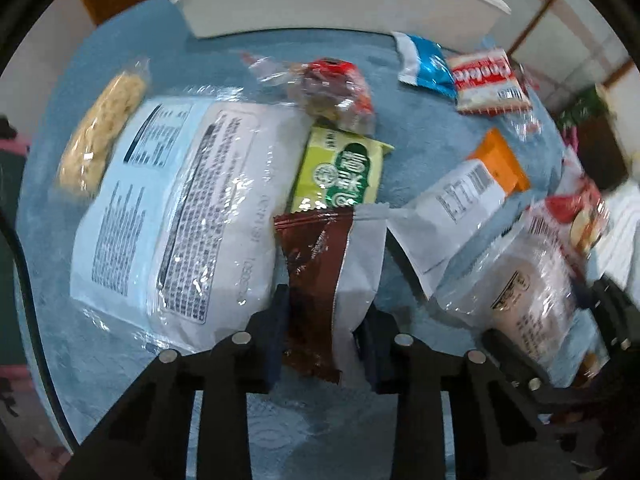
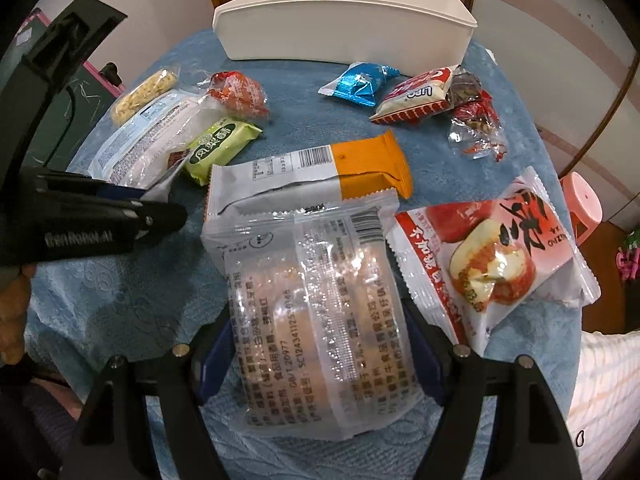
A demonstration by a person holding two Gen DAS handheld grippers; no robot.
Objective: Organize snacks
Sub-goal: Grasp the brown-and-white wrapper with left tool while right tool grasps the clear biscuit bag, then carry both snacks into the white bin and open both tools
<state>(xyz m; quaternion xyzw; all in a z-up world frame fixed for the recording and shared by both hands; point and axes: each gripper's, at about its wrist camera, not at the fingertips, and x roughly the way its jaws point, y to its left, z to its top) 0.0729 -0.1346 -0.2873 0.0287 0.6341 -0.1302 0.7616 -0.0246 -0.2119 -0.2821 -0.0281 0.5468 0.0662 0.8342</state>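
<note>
Nearest the left lens, the left tool (image 1: 326,330) is clamped on a brown-and-white wrapper (image 1: 332,280), which lies on the blue cloth (image 1: 160,360) of the desk beside a big white bag (image 1: 180,208). Further right, the right tool (image 2: 316,352) straddles a clear pack of biscuits (image 2: 320,320), its pads at the pack's sides; whether they press it I cannot tell. Other snacks lie scattered around, and a white bin (image 2: 344,28) stands at the far edge.

Bin (image 2: 344,32) at back of table (image 2: 120,280); snacks spread in front.
</note>
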